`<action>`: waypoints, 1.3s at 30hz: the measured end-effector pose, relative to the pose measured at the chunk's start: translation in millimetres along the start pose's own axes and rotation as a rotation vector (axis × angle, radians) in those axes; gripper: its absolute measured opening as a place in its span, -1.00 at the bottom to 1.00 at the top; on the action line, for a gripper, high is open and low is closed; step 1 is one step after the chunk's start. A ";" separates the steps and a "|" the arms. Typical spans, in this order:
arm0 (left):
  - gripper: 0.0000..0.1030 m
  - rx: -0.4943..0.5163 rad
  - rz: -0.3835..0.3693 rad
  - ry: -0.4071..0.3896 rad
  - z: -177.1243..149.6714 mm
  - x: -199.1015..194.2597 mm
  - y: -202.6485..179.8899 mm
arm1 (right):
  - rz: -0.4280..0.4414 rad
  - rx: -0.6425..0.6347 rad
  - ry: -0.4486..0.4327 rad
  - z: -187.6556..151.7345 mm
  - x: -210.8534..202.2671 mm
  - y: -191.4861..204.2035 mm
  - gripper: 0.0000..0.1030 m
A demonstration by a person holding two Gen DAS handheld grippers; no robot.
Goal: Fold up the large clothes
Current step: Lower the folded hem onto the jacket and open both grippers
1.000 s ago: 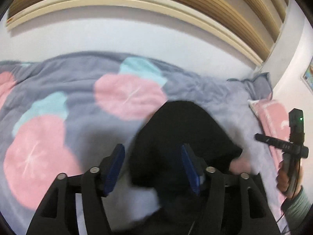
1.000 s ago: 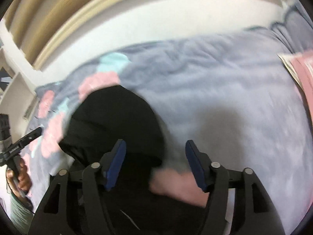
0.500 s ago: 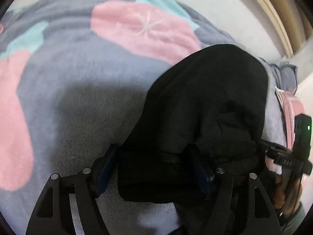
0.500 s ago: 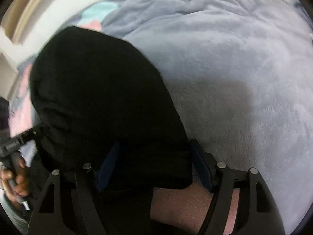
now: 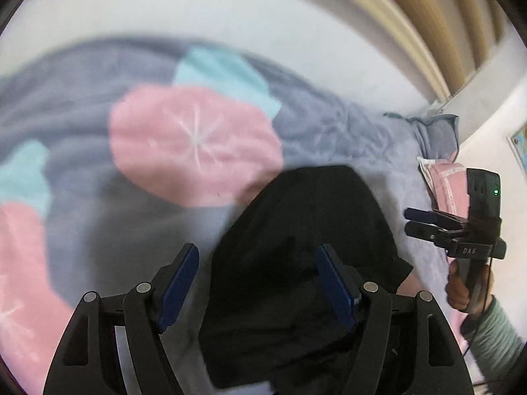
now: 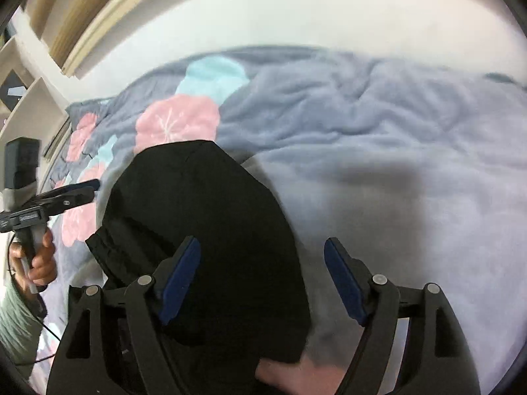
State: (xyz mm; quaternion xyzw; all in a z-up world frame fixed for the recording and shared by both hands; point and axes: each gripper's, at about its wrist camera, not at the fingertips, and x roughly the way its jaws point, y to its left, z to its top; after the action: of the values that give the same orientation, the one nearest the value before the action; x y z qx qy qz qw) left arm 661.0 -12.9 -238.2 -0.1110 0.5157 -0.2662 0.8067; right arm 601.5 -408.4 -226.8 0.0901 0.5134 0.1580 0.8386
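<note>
A black garment (image 5: pixel 306 247) lies folded into a rounded heap on the grey bedspread; it also shows in the right wrist view (image 6: pixel 204 230). My left gripper (image 5: pixel 258 284) is open and empty, raised over the garment's near left part. My right gripper (image 6: pixel 262 278) is open and empty, raised over the garment's near right edge. Each gripper shows in the other's view: the right one (image 5: pixel 415 222) at the garment's right side, the left one (image 6: pixel 89 189) at its left. The garment's near end is hidden behind the fingers.
The grey bedspread (image 6: pixel 395 164) has pink and teal flower patches (image 5: pixel 194 141). A pink pillow (image 5: pixel 444 181) lies at the right edge of the bed. A white wall and wood slats are behind the bed. White shelving (image 6: pixel 29 98) stands at the left.
Both grippers have lifted back from the garment, where their fingers sat low against it half a second ago. The garment stays on the bed.
</note>
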 end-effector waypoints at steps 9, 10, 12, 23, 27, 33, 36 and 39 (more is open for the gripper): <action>0.00 -0.001 -0.087 0.123 -5.4 65.2 0.6 | 0.134 0.016 0.137 12.9 79.3 3.2 0.46; -0.27 0.018 -0.085 0.116 -6.6 63.1 -2.6 | 0.127 -0.021 0.124 12.1 78.5 12.5 0.27; -0.63 0.060 -0.073 0.073 -12.0 48.8 -11.8 | 0.134 -0.096 0.095 10.7 73.5 34.3 -0.32; -0.65 0.326 -0.094 -0.145 -95.5 -125.6 -107.2 | 0.064 -0.313 -0.146 -58.7 -87.7 119.4 -0.44; -0.65 0.389 -0.083 -0.171 -156.3 -178.9 -146.9 | 0.043 -0.342 -0.195 -114.5 -149.7 142.6 -0.44; -0.62 0.445 -0.075 -0.117 -261.3 -220.5 -182.9 | -0.029 -0.378 -0.194 -224.7 -211.4 176.4 -0.44; -0.55 0.396 -0.050 -0.011 -313.7 -201.6 -181.0 | -0.037 -0.342 -0.120 -278.6 -208.8 177.2 -0.42; -0.51 0.270 0.008 0.107 -360.9 -163.2 -158.1 | -0.048 -0.285 0.017 -335.3 -179.2 170.9 -0.42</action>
State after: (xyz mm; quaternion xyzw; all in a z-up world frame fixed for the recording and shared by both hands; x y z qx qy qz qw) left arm 236.3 -21.5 -200.4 0.0151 0.5179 -0.3357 0.7867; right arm 198.0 -316.6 -177.1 -0.0434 0.4948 0.2097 0.8422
